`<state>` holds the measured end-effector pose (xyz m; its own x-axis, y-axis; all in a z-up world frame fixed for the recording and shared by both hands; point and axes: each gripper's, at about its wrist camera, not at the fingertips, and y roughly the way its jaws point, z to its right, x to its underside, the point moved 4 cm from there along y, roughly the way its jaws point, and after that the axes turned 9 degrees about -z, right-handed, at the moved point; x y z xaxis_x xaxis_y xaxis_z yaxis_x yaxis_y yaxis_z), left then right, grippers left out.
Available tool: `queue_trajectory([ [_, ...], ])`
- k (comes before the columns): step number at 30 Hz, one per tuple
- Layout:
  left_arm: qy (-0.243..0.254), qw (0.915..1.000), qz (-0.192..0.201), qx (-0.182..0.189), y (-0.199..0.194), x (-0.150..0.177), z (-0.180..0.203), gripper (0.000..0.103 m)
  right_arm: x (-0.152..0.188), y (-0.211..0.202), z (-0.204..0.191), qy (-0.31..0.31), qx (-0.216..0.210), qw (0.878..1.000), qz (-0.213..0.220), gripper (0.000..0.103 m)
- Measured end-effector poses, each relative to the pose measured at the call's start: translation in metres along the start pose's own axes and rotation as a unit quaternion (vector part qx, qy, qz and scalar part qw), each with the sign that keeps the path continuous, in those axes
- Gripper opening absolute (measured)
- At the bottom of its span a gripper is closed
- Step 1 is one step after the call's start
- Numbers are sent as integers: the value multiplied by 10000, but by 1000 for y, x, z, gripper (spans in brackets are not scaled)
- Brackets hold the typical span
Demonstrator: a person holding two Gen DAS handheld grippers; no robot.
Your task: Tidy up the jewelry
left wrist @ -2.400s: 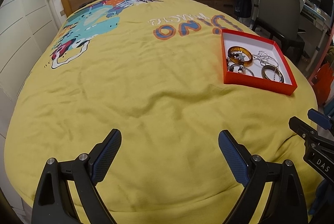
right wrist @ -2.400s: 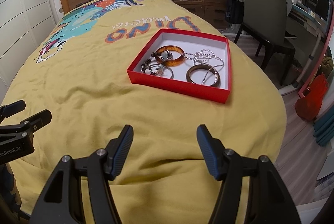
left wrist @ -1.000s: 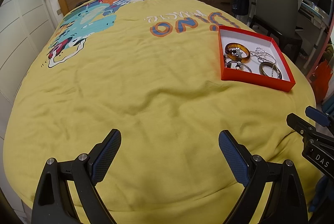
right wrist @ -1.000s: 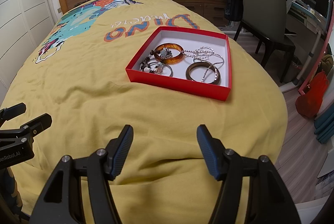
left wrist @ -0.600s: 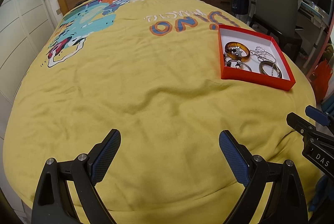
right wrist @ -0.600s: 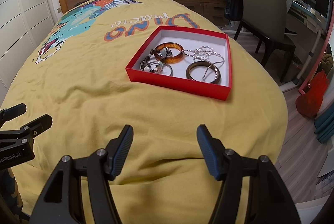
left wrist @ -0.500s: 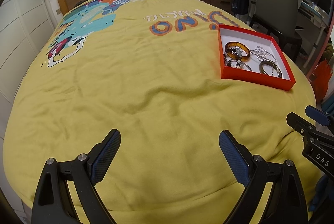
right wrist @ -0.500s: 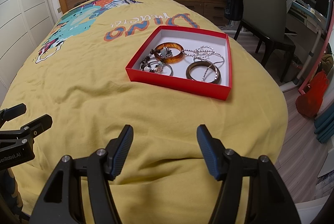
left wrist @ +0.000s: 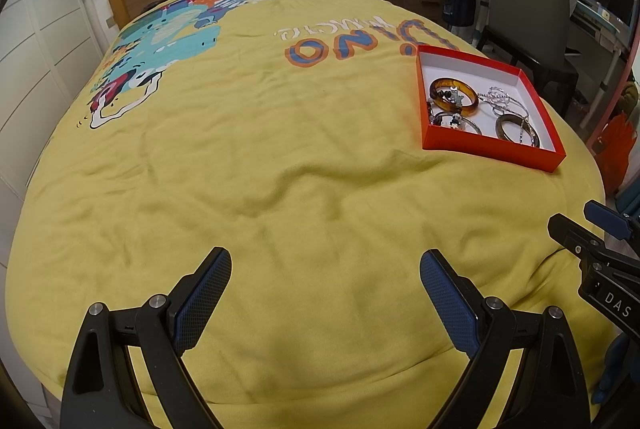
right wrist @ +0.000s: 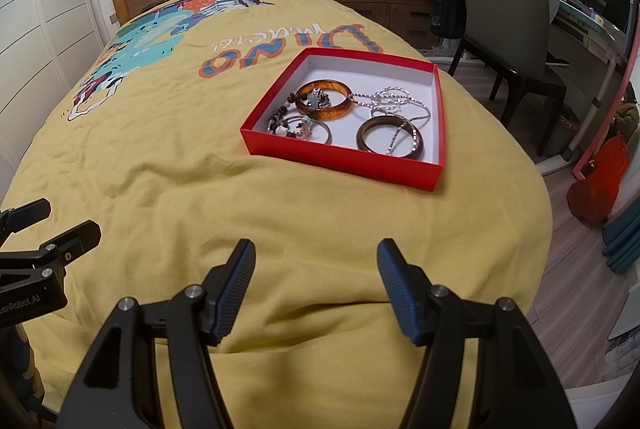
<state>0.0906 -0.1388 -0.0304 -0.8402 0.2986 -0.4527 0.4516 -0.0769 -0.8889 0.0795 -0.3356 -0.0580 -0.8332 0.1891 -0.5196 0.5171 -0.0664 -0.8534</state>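
Grippers angled down over yellow bedspread (left wrist: 280,157); left gripper (left wrist: 325,283) fingers wide, right gripper (right wrist: 316,275) fingers wide, both empty.

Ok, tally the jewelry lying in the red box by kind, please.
Rigid bangles: 2, a translucent amber bangle and a dark brown bangle.
Beaded or charm bracelets: 2, a dark beaded bracelet and a thin silver charm bracelet.
Silver chains: 1, a tangled silver chain.
Total: 5, as far as the tangle shows.
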Motion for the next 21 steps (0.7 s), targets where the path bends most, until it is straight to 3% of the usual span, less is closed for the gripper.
queue_trajectory([
  [21,16,10000,-23,18,3,3,2,94,-1,0,1,0,-1,10000,-11,61],
])
